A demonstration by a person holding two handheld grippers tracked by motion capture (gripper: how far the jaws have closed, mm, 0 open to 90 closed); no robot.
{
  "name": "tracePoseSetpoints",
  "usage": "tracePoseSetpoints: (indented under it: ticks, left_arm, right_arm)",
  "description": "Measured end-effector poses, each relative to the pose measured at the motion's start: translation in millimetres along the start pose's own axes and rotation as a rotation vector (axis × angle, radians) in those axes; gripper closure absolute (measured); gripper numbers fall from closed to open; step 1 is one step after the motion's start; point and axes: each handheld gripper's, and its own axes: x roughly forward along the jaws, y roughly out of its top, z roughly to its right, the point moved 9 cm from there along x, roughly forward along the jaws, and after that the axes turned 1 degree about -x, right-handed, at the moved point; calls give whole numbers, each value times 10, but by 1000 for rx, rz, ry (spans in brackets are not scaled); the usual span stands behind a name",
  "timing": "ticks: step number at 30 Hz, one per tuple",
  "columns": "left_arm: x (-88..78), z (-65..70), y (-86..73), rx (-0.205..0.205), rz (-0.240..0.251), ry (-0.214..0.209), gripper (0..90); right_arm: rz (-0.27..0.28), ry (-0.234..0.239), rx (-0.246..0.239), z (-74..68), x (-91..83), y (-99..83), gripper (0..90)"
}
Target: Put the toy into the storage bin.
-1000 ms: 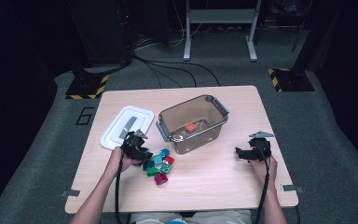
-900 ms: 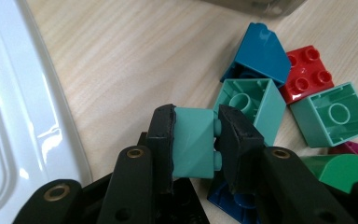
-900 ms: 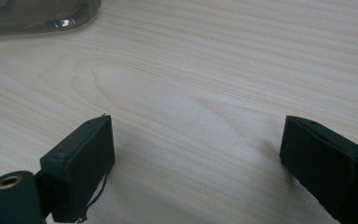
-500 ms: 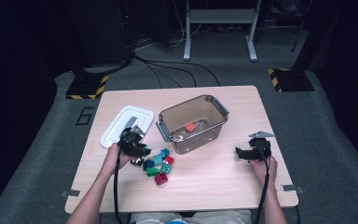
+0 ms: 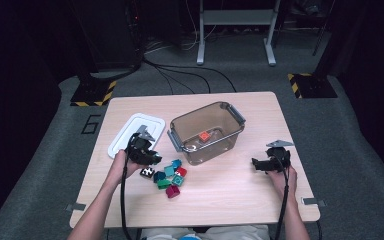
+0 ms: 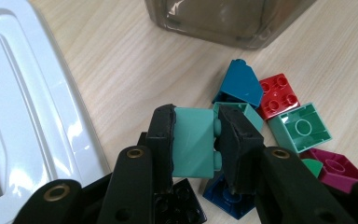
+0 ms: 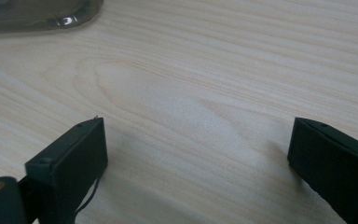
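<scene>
The left tongs [image 6: 195, 140] grip a mint-green brick [image 6: 193, 142] just above the pile of bricks [image 5: 169, 176] on the counter [image 5: 230, 195], between the white lid [image 5: 130, 131] and the clear bin [image 5: 207, 131]. The right tongs [image 7: 196, 163] have just been opening and stand wide over bare wood, nothing between them.

A lab: hazard-striped stand bases [image 5: 94, 93], floor cables [image 5: 180, 70], dark curtains.

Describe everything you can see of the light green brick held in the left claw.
The light green brick looks like smooth moulded plastic, with a sloped face and round studs on one side. It is clamped between the two black pads of the left claw, tipped on its side, raised above the pile of bricks beside the white lid.
</scene>
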Motion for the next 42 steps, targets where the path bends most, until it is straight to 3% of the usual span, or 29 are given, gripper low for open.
tracePoseSetpoints:
  ticks: [13,20,24,35,42]
  left_arm:
    - [-137,5,77,26,-13,3,673]
    - [-276,-2,157,33,5,6,673]
    - [-347,-21,192,36,-13,14,673]
    - [-559,-61,383,47,-1,38,673]
    - [-597,-53,511,70,-7,49,673]
  right_arm:
    - [-1,-4,6,-8,14,9,21]
    - [0,-10,9,-3,14,9,25]
    - [2,-11,12,4,11,10,30]
    - [6,-15,21,13,9,13,42]
    - [2,-14,9,1,13,11,34]
